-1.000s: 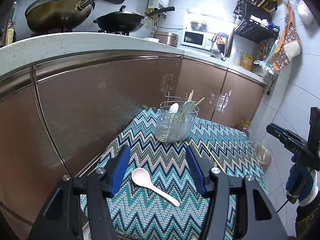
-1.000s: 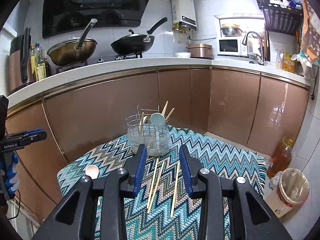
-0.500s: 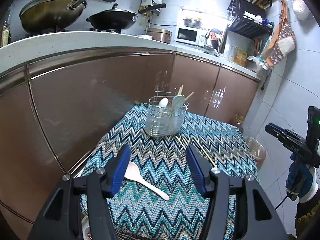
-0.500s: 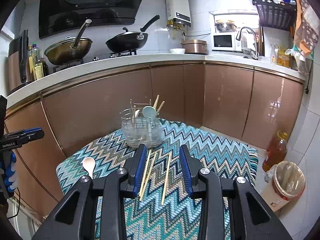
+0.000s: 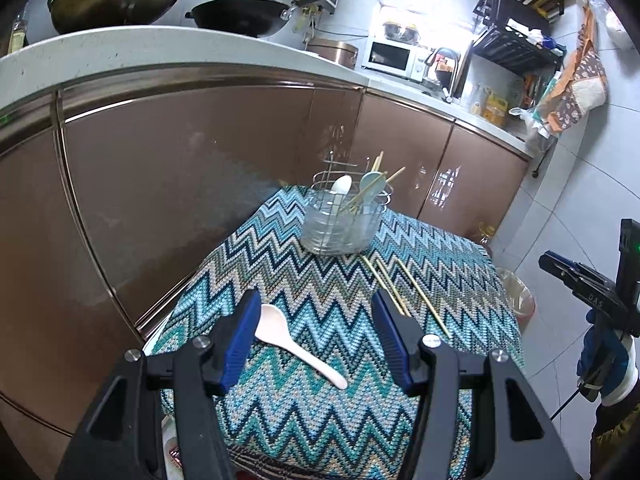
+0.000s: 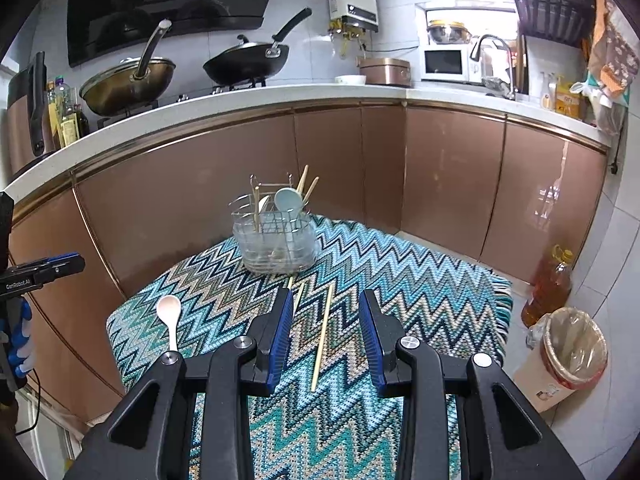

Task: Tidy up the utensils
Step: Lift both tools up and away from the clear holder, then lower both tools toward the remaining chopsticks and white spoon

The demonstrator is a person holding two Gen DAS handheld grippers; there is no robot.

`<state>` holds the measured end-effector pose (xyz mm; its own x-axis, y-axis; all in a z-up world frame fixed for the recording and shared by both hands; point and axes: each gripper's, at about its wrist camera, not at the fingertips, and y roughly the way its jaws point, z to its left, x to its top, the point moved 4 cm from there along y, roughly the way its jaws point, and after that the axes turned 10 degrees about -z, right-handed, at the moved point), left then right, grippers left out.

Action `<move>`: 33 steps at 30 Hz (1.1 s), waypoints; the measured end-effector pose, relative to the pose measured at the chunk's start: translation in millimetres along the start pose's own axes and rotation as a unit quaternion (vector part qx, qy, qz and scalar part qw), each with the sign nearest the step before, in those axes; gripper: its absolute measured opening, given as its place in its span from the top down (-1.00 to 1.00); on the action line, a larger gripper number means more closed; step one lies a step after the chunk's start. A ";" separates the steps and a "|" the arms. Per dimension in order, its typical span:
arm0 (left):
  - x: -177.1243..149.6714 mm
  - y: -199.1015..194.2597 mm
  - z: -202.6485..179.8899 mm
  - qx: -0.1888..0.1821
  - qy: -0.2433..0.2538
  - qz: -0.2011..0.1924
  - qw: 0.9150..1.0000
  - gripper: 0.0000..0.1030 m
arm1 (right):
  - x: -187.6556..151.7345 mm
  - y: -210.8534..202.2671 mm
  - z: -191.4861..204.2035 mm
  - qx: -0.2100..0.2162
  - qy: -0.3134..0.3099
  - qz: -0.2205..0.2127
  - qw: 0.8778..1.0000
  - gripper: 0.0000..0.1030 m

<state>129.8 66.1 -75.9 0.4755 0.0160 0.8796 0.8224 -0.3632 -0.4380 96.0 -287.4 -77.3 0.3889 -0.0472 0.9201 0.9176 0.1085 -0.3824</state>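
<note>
Chopsticks (image 6: pixel 322 338) lie loose on the zigzag cloth (image 6: pixel 420 276) in front of the holder (image 6: pixel 276 240), and the right gripper (image 6: pixel 324 340), open and empty, should sink straight, pinch one stick mid-length, while the left gripper (image 5: pixel 314 340) waits open over the spoon (image 5: pixel 296 346).

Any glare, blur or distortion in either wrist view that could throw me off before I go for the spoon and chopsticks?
Left wrist view: sharp; microwave alcove blown out, counter edge bowed by fisheye, white spoon evenly lit. Right wrist view: sharp; glare streaks on the cabinet doors, chopsticks crisp on the zigzag cloth, corners vignetted black.
</note>
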 end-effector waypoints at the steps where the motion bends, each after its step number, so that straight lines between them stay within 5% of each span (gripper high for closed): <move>1: -0.3 1.3 2.7 0.001 -0.001 0.003 1.000 -0.08 | -0.9 2.8 1.5 0.002 -0.001 0.004 1.000 0.34; 21: -7.9 63.4 27.0 0.000 -0.023 0.046 0.999 -0.08 | -12.5 79.9 8.6 0.031 -0.002 0.075 0.997 0.34; 33: -22.3 125.7 -1.8 -0.040 -0.065 0.108 0.991 -0.08 | -27.7 176.1 24.6 0.096 0.038 0.192 0.976 0.37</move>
<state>222.0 18.4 -150.2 0.6785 0.0468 0.7331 0.6718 -0.4434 -0.5934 244.8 -242.5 -168.0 0.7127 -0.0400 0.7003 0.6739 0.3163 -0.6677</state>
